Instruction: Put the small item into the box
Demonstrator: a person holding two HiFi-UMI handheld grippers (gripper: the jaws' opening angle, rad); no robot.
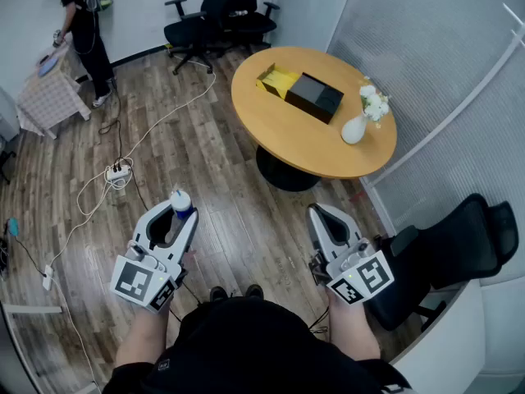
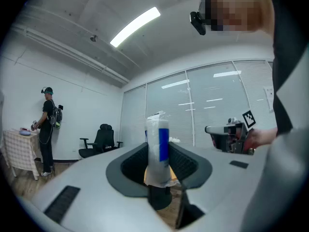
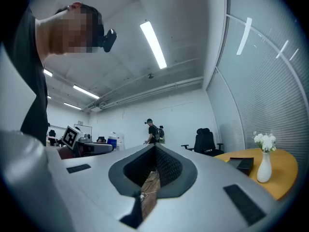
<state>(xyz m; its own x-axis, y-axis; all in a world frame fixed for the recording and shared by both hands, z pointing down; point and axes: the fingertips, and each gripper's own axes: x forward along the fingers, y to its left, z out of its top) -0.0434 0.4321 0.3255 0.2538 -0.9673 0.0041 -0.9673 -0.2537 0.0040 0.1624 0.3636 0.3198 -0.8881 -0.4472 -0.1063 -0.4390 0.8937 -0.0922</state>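
My left gripper [image 1: 176,212] is shut on a small white packet with a blue band [image 1: 180,201], which stands upright between the jaws [image 2: 157,151]. My right gripper [image 1: 317,213] is held level beside it, jaws closed together with nothing in them [image 3: 155,150]. Both hang over the wooden floor, well short of the round wooden table [image 1: 279,125]. On that table lies a black box [image 1: 313,97] with a yellow part [image 1: 277,79] at its left end. The box also shows at the far right in the right gripper view [image 3: 241,164].
A white vase of flowers [image 1: 358,125] stands on the table right of the box. Black office chairs [image 1: 215,16] stand at the back, another chair [image 1: 455,249] close at my right. White cables and a power strip [image 1: 117,172] lie on the floor. A person [image 1: 82,31] stands far left by a checked table.
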